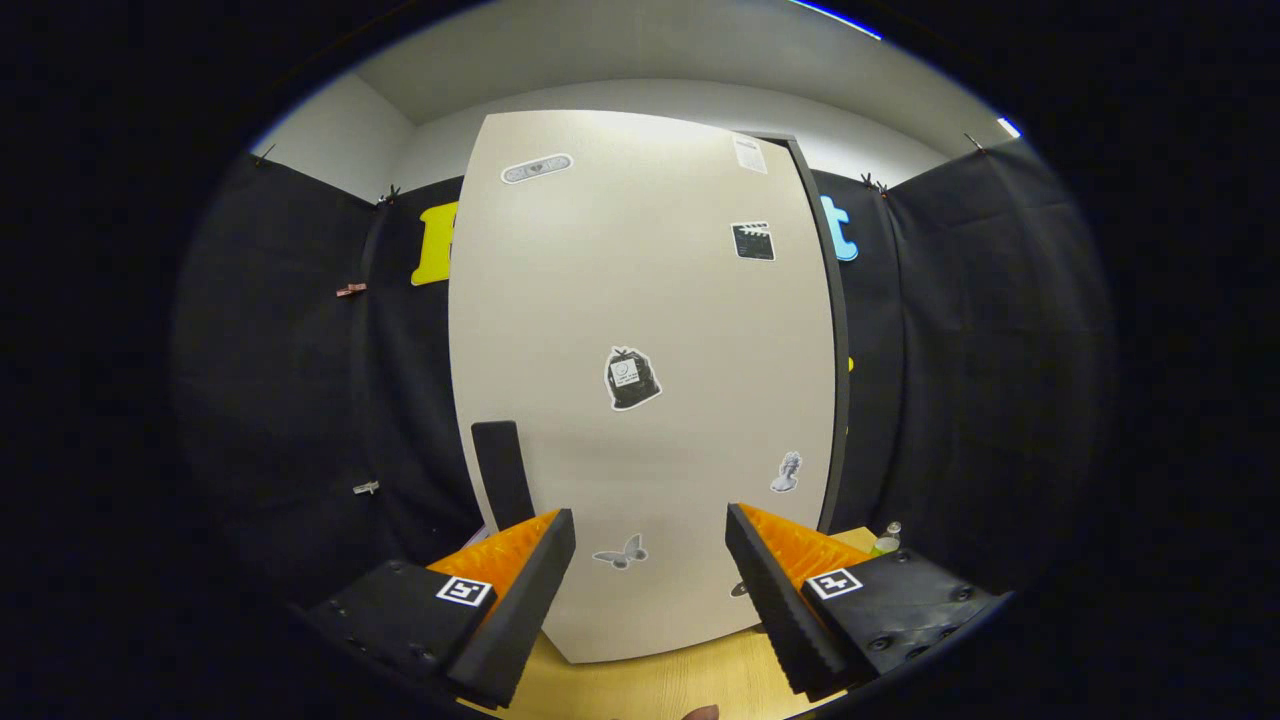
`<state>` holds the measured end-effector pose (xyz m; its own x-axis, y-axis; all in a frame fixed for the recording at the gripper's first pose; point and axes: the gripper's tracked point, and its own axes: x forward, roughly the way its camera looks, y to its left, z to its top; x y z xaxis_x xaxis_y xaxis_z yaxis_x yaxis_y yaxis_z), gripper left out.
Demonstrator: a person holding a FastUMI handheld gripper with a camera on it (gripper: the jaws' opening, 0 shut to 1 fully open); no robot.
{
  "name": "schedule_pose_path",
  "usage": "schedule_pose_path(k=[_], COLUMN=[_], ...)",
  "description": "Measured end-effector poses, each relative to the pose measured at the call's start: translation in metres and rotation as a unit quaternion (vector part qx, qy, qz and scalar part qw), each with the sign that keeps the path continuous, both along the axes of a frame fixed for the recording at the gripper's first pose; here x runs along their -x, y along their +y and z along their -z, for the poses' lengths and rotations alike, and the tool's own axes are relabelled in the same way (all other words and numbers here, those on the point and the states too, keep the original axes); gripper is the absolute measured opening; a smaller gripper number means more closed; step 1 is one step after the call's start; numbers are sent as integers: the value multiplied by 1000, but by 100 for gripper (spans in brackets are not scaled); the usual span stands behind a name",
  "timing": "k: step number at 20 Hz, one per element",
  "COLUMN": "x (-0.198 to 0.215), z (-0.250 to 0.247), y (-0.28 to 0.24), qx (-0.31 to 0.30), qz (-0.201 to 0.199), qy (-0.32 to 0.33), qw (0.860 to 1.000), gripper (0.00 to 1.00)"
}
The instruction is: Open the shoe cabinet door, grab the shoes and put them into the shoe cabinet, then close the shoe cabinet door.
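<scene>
Fingers (520, 600) of the gripper (650, 600) stand wide apart in the gripper view, holding nothing and touching nothing; the gap between them frames the lower part of the shoe cabinet door (640, 400) and a strip of the wooden surface (660, 685) below it. That door is a tall pale panel standing upright straight ahead of the fingers, its long axis vertical, dotted with small stickers such as a butterfly (620, 552) low down between the fingertips. A dark upright handle (502, 472) sits on the door's left side, low, just above and slightly beyond the left finger, and its long axis also runs vertically. A dark edge (838, 350) runs down the door's right side, which I judge to be the cabinet body or hinge side, so the door probably swings from the handle side. With no shoes to be seen from here and the door looking shut or nearly so, whichever step is in hand, the handle seems the part to work from, which would call for shifting the gripper left and up so the spread fingers straddle it. Black cloth (300, 380) hangs on both sides of the cabinet.
</scene>
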<state>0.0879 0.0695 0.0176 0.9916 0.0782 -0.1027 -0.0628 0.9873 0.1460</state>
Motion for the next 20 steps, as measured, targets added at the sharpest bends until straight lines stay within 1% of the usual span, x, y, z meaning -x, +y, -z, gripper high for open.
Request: schedule_pose_path(k=[20], x=[-2], z=[-1], y=[-10], qx=[-6], qz=[0], qy=[4], qw=[1000], gripper=[98])
